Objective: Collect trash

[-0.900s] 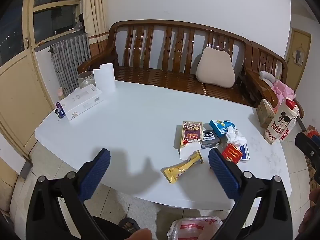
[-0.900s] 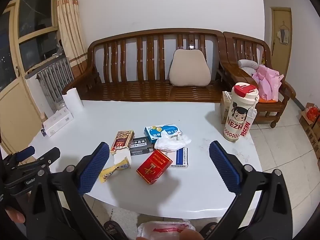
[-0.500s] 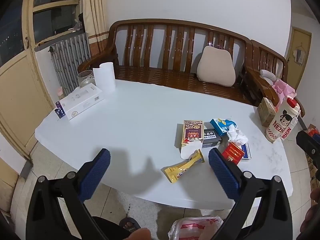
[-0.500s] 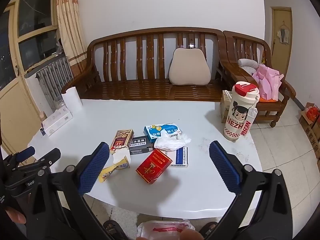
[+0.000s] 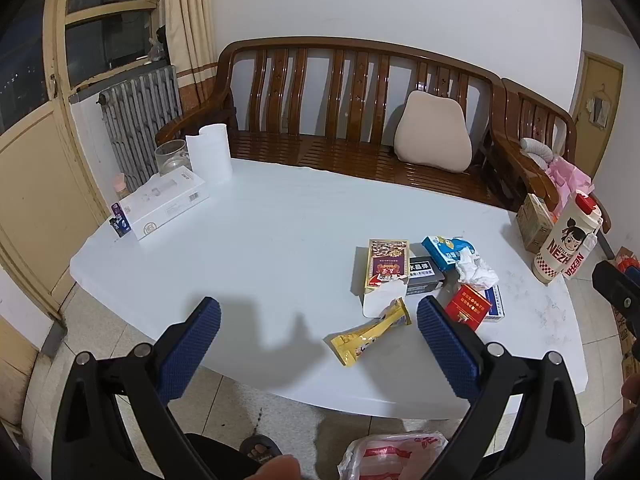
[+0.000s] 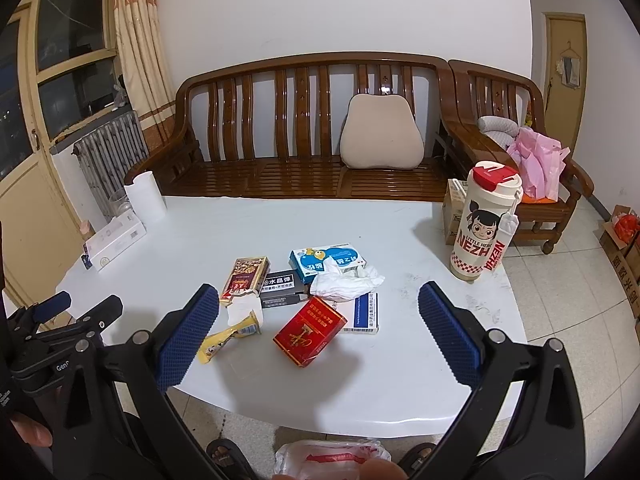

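Trash lies in a cluster on the white table (image 5: 260, 240): a yellow snack wrapper (image 5: 370, 334) (image 6: 226, 338), a red cigarette pack (image 6: 310, 330) (image 5: 468, 308), a crumpled tissue (image 6: 346, 282) (image 5: 476, 270), a gold-and-purple box (image 6: 245, 278) (image 5: 387, 264), a black box (image 6: 280, 288), a blue box (image 6: 328, 260) and a blue-and-white box (image 6: 364, 314). My left gripper (image 5: 318, 344) is open and empty above the table's near edge, left of the wrapper. My right gripper (image 6: 318, 328) is open and empty, over the near edge in front of the red pack.
A white plastic bag (image 6: 332, 456) (image 5: 394, 454) hangs below, near the floor. A tall cartoon cup (image 6: 486, 222) stands at the table's right edge. A white box (image 5: 164, 204), paper roll (image 5: 210, 158) and glass jar (image 5: 172, 156) sit far left. A wooden bench (image 6: 312, 172) is behind.
Both gripper views shifted slightly; the trash cluster sits a little lower and nearer in the left wrist view. Both grippers stayed open and nothing on the table moved.
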Demonstrator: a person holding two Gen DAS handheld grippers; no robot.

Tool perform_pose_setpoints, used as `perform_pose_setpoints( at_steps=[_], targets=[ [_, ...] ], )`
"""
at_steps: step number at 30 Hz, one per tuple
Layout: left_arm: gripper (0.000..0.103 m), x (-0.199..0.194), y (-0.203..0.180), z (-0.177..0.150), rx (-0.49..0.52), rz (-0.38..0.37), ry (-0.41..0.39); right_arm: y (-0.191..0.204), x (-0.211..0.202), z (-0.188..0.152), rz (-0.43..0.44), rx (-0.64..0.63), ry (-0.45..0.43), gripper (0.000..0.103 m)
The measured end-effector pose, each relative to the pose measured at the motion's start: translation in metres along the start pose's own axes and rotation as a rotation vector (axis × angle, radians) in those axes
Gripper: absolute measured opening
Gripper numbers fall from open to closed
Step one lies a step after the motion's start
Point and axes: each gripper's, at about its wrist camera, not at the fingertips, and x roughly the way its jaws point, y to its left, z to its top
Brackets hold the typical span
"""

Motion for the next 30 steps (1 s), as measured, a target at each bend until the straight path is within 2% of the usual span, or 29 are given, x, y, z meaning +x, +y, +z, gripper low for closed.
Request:
perform_pose_setpoints(
  at_steps=[30],
  targets=[
    [0.096,0.0,0.0006,-0.0003,0.004,0.003,-0.001,-0.0015,-0.0011,0.0024,0.008,0.006,-0.003,0.098]
  ],
)
